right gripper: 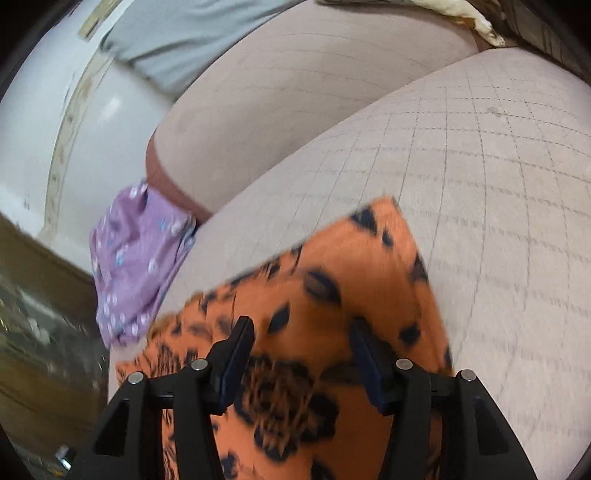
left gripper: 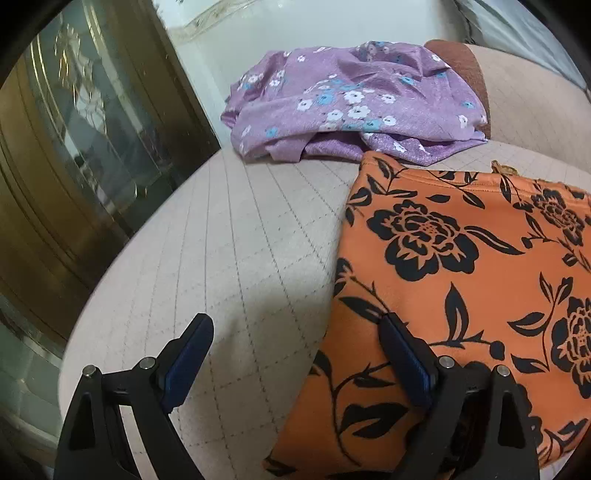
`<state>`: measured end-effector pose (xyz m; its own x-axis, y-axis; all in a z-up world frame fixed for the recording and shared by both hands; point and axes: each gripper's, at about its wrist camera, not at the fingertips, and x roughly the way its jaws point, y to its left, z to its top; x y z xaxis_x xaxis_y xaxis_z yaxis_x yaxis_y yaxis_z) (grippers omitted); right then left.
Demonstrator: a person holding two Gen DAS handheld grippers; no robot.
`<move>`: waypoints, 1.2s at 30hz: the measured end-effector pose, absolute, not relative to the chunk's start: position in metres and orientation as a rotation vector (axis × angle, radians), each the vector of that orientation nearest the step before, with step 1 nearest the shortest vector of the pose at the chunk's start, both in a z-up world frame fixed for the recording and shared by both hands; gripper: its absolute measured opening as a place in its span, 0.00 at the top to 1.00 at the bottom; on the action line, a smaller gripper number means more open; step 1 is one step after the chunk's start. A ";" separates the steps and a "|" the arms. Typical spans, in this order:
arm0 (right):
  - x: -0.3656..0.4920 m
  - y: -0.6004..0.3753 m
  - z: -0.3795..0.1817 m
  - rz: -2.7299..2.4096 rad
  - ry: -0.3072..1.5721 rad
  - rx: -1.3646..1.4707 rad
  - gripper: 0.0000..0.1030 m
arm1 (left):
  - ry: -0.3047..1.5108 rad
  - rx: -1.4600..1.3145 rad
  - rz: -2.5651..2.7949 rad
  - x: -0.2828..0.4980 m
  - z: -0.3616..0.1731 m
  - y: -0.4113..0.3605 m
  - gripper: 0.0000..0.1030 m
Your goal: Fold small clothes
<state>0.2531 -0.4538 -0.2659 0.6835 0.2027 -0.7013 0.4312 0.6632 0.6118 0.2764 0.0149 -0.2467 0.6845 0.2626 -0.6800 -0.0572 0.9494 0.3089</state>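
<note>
An orange garment with black flowers [left gripper: 461, 280] lies flat on the beige quilted sofa seat [left gripper: 221, 240]. My left gripper [left gripper: 295, 325] is open and empty, low over the garment's left edge, with its right finger above the cloth. In the right wrist view the same orange garment [right gripper: 332, 288] looks folded and blurred. My right gripper [right gripper: 301, 328] is open and empty just above it. A crumpled purple flowered garment [left gripper: 351, 103] lies at the back of the seat; it also shows in the right wrist view [right gripper: 136, 258].
A glass and brass-framed door or cabinet [left gripper: 74, 147] stands left of the sofa. The sofa back cushion [right gripper: 295, 92] rises behind the seat. A brown cushion [left gripper: 465, 70] sits behind the purple garment. White floor [left gripper: 277, 29] lies beyond.
</note>
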 end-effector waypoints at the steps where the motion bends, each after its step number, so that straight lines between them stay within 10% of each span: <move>1: 0.257 -0.460 -0.268 -0.176 0.829 0.859 0.46 | 0.794 0.283 0.180 0.277 -0.246 0.012 0.11; 33: 0.061 -0.443 -0.175 -0.173 0.684 0.829 0.43 | 0.677 0.174 0.034 0.194 -0.195 -0.001 0.11; 36: 0.064 -0.433 -0.177 -0.149 0.698 0.797 0.63 | 0.697 0.181 0.036 0.196 -0.199 -0.002 0.11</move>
